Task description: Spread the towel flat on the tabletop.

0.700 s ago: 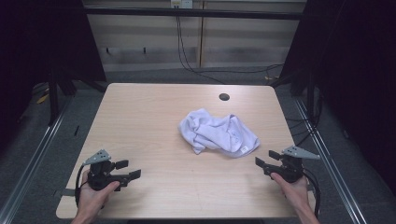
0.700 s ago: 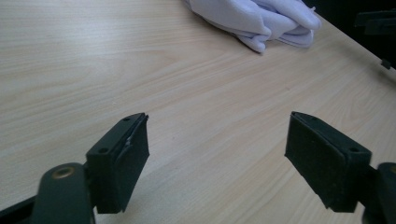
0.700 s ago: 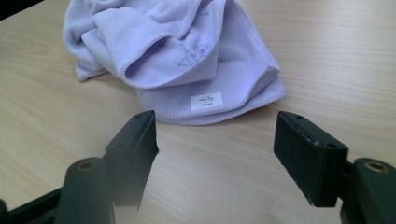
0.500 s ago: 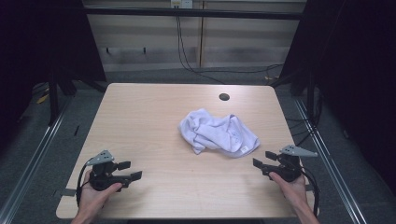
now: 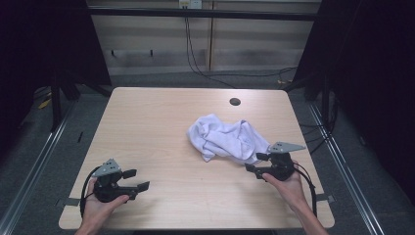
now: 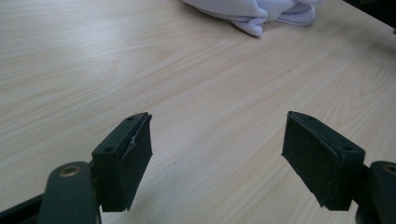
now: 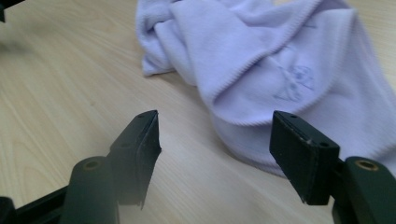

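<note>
Jaws spread on both grippers, with a crumpled white towel lying loose on the table.

High view: the towel (image 5: 227, 138) lay right of the table's centre, bunched in soft folds; the right gripper (image 5: 258, 163) stood just beside its near right edge, the left gripper (image 5: 137, 179) well apart at the near left. The pale wood table (image 5: 156, 122) was smooth, with a round cable hole (image 5: 235, 102) at its far side, and stood in a dim room with dark floor and cables behind. Left gripper view: the jaws stood wide over bare wood, the towel (image 6: 254, 11) far ahead. Right gripper view: the towel (image 7: 261, 60) looked light, limp and fleecy, unlikely to slip or break; its stitched hem (image 7: 254, 120) near the right jaw seemed the best hold.
</note>
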The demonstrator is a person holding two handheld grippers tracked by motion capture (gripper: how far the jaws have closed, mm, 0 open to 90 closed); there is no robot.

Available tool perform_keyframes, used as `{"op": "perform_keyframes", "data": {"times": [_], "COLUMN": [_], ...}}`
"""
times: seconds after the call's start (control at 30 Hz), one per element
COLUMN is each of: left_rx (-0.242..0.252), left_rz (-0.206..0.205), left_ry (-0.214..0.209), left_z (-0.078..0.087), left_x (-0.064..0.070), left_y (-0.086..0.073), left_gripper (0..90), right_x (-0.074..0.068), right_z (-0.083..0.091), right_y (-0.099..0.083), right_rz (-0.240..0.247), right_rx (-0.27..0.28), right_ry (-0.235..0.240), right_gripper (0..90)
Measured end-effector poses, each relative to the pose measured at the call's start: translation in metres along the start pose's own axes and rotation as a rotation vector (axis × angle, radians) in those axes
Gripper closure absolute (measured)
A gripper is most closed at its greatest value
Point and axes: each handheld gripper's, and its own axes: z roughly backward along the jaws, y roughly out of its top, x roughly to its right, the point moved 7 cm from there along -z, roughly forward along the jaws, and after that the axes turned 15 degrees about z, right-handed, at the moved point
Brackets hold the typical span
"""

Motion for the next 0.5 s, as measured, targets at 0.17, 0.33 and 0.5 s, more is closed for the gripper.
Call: {"op": "perform_keyframes", "data": {"times": [0.17,0.33,0.5], "left_rx": [-0.004,-0.005,0.018], "left_rz": [0.001,0.004,0.019], "left_ry": [-0.005,-0.009,-0.023], "left_z": [-0.001,0.001,0.003], "left_x": [-0.001,0.001,0.0], "left_y": [-0.001,-0.002,0.001], "left_gripper": [23.8,28.9,30.8], "right_x": [0.017,0.036,0.046], "right_z": [-0.022,-0.05,-0.078], "right_y": [0.02,0.036,0.04], "right_rz": [-0.004,-0.01,-0.012], "right_rx": [-0.005,-0.051,-0.049], "right_ry": [0.017,0.032,0.059], "right_gripper": [33.5,38.8,34.2]}}
